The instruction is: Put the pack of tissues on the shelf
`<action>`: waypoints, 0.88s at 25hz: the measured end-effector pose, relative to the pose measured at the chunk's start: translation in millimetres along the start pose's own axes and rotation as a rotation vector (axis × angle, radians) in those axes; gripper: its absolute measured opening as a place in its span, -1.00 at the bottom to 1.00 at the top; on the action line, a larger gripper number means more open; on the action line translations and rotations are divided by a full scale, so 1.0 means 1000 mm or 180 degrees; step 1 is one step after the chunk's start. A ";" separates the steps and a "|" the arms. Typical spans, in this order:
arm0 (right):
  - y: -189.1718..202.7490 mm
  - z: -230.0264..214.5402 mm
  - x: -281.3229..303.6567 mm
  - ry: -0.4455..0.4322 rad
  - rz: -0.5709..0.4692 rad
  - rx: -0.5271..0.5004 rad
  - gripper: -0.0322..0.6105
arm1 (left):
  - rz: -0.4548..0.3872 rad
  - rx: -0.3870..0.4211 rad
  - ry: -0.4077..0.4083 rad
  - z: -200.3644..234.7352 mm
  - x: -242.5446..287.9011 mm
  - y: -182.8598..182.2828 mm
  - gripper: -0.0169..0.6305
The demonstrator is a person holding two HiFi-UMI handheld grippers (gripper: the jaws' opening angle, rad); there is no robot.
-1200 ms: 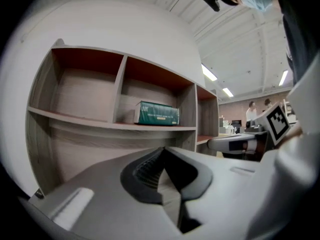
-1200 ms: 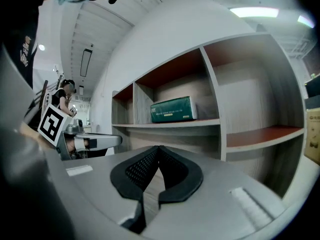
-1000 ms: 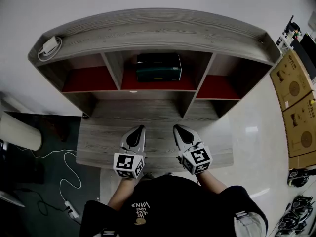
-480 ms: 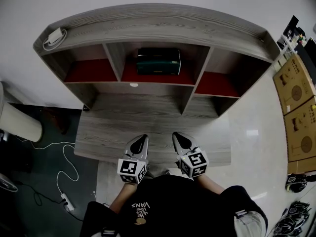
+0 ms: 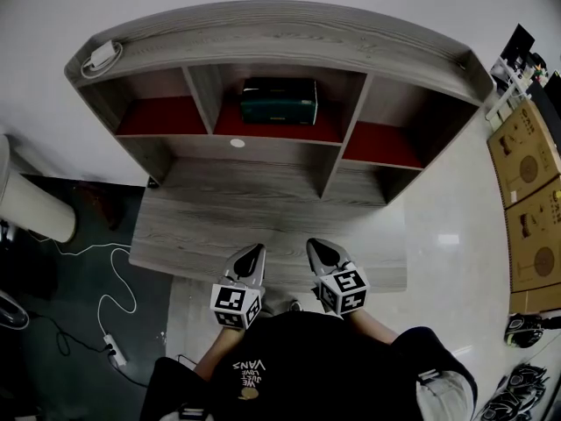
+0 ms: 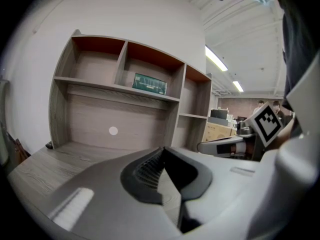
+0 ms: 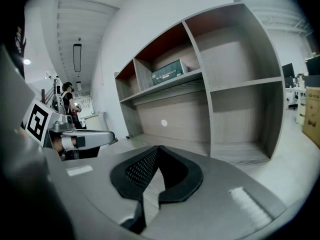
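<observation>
i keep left gripper [image 5: 253, 254] and right gripper [image 5: 316, 249] pinched shut, empty, bottom centre; pack of tissues [image 5: 279, 101] sits upper centre (middle bay of shelf [image 5: 289, 151]), apparently placed.

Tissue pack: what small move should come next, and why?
Probably just withdraw both grippers: the tissue pack already sits in the middle upper compartment of the shelf, while the left gripper and right gripper are shut, empty, by the front edge of the desk.
</observation>
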State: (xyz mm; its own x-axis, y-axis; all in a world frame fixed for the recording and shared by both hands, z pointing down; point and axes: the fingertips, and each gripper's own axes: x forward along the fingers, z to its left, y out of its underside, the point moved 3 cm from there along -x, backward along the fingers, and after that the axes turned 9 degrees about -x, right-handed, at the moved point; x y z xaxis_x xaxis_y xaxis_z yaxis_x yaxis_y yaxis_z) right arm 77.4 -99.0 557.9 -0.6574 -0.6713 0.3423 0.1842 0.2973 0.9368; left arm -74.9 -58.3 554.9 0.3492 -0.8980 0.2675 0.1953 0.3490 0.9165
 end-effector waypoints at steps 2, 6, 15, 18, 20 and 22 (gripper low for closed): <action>0.005 0.000 -0.002 -0.0023 0.0054 0.0040 -0.89 | 0.0047 -0.0009 -0.0032 -0.002 -0.002 0.005 -0.79; 0.011 -0.003 -0.008 -0.0026 0.0155 0.0028 -0.89 | 0.0060 -0.0107 -0.0047 -0.009 -0.005 0.010 -0.79; 0.012 -0.007 -0.014 -0.0004 0.0142 0.0045 -0.89 | 0.0053 -0.0084 -0.0061 -0.019 -0.009 0.013 -0.79; 0.010 -0.004 -0.017 -0.0022 0.0148 0.0054 -0.89 | 0.0041 -0.0104 -0.0065 -0.021 -0.010 0.012 -0.79; 0.009 -0.004 -0.018 -0.0029 0.0154 0.0052 -0.89 | 0.0043 -0.0096 -0.0074 -0.020 -0.009 0.013 -0.79; 0.011 -0.007 -0.018 0.0003 0.0135 0.0035 -0.89 | 0.0025 -0.0087 -0.0070 -0.021 -0.009 0.013 -0.79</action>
State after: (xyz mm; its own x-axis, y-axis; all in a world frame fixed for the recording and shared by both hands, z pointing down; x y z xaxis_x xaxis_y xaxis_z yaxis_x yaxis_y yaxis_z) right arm 95.8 -88.4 562.4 -0.6485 -0.6586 0.3817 0.2037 0.3330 0.9207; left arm -56.6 -40.2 558.5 0.3306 -0.9008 0.2815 0.2178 0.3630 0.9060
